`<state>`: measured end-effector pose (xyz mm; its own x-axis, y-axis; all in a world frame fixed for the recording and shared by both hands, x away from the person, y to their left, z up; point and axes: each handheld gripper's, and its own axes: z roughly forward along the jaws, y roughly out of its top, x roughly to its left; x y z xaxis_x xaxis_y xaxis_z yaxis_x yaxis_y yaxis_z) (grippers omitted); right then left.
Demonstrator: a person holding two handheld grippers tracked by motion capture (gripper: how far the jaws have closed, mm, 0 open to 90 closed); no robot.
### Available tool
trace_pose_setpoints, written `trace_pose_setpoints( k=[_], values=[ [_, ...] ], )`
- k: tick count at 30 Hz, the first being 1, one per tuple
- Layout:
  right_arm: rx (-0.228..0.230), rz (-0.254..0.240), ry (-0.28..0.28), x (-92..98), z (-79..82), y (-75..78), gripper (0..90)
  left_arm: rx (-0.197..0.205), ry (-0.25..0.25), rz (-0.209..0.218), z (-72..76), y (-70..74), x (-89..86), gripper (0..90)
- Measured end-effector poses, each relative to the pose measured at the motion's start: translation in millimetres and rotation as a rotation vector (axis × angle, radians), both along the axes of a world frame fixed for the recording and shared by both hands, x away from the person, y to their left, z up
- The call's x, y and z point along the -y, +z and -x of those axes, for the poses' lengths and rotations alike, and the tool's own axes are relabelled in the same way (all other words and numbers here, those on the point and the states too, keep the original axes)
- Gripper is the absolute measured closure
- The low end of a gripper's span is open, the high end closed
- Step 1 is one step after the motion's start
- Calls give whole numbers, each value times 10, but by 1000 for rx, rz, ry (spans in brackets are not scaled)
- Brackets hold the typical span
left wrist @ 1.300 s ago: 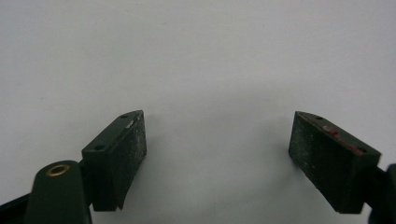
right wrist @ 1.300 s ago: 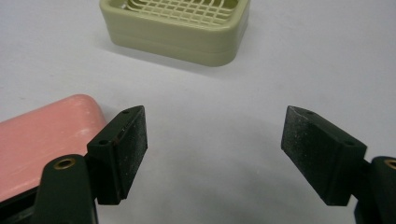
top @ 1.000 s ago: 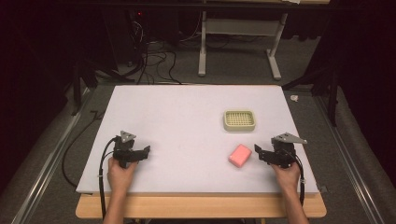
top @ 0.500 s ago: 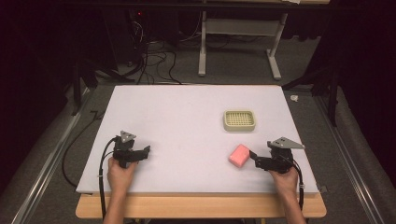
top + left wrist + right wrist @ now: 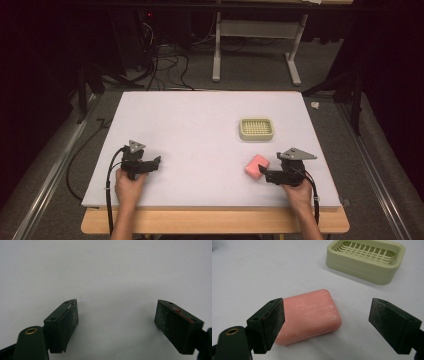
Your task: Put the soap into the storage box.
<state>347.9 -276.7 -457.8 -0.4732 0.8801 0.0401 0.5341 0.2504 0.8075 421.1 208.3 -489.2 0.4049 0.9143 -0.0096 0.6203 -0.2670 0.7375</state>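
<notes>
Lying flat on the white desk top [image 5: 200, 130], near the front right corner, the pink rectangular bar of soap [image 5: 309, 315] has not yet been gripped. The right gripper [image 5: 329, 326] is held low at the soap with its jaws spread wide: in the right gripper view one jaw is seen just beside the bar's near end, perhaps touching it, while the other stands well apart over bare desk, so the bar is only partly between them. In the high view the same right gripper [image 5: 263, 174] is seen just beside the soap [image 5: 256, 165], close to the front edge.

Farther back and toward the right edge, the pale green plastic soap dish with a grid insert [image 5: 256, 128] sits empty, apart from the soap.

The left gripper [image 5: 156, 163] is rested near the front left part of the desk, its jaws spread over bare surface with nothing between them.

Judged from this, the work is at an early stage: the approach to the soap is nearly finished, while centring, closing, lifting, carrying and, most likely, placing in the dish are left to be done.
</notes>
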Motion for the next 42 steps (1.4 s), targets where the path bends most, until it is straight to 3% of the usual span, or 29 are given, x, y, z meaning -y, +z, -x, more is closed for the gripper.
trace_pose_setpoints(
  k=[12,29,42],
  values=[
    [-13,37,55,-193,-73,-12,141,0,0,0,0,0,0,197],
    [-49,78,103,-302,-162,-113,126,-1,0,-1,0,1,0,197],
    [-84,111,107,-347,-206,-195,118,-1,-1,-1,1,1,0,197]
  ],
)
